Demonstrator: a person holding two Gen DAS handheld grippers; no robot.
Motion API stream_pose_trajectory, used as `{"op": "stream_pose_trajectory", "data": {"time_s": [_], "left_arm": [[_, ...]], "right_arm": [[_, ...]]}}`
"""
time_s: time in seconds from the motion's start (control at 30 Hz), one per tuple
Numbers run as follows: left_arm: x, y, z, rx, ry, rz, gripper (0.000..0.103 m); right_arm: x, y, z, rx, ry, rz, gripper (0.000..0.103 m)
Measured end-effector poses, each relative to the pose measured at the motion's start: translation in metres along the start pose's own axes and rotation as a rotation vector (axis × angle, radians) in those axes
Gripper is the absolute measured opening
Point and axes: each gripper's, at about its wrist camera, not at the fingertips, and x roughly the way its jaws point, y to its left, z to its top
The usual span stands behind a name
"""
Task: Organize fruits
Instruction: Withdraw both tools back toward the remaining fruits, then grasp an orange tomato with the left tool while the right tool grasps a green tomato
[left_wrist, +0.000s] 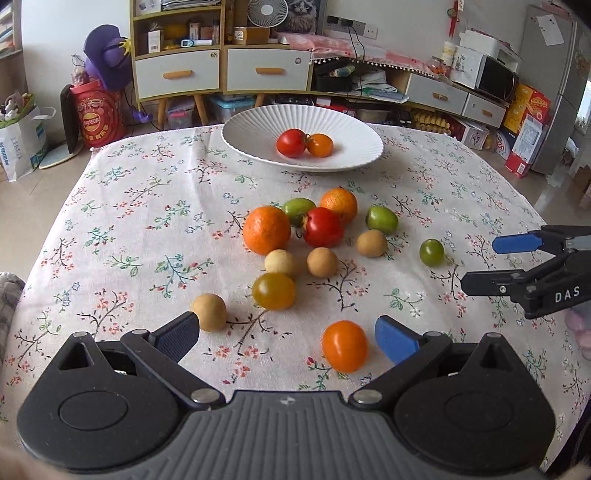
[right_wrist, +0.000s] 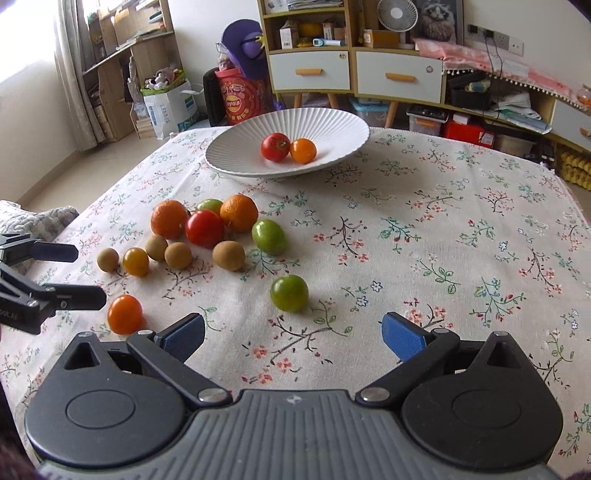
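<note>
Beyond both spread-open grippers, left gripper (left_wrist: 286, 334) and right gripper (right_wrist: 293, 332), the white bowl (left_wrist: 258, 125) holds a red tomato (left_wrist: 291, 143) touching an orange tomato (left_wrist: 320, 145).

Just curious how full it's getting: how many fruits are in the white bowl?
2. A red tomato and a small orange tomato sit touching, inside the white bowl. None appears hidden.

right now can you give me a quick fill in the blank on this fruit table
1. The white plate holds ____ fruits.
2. Both tools, left and right, are ____.
3. The fruit nearest the right tool is coloured ____.
4. The tablecloth has a ____ print.

Missing words: two; open; green; floral
</note>
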Motion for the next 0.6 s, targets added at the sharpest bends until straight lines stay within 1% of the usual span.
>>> {"op": "stream_pose_trajectory", "data": {"time_s": [0.13,0.23,0.3,0.37,0.43,0.6], "left_arm": [[0.006,-0.009,-0.005,0.036,0.02,-0.027,0.096],[0.01,-0.015,-0.011,0.051,0.039,-0.051,0.09],[0.014,-0.018,-0.013,0.062,0.054,-0.065,0.078],[0.017,-0.02,-0.015,0.066,0.068,-0.076,0.074],[0.017,-0.022,-0.016,0.073,0.061,-0.077,0.072],[0.017,-0.025,-0.016,0.082,0.048,-0.088,0.058]], "right_arm": [[0.01,0.0,-0.006,0.008,0.017,-0.009,0.101],[0.018,0.005,-0.006,-0.01,0.032,-0.019,0.098],[0.022,0.007,-0.004,-0.013,0.043,-0.002,0.097],[0.023,0.008,-0.003,-0.013,0.043,-0.008,0.095],[0.023,0.008,-0.001,-0.013,0.034,-0.014,0.092],[0.027,0.008,0.0,-0.026,0.012,-0.019,0.083]]}}
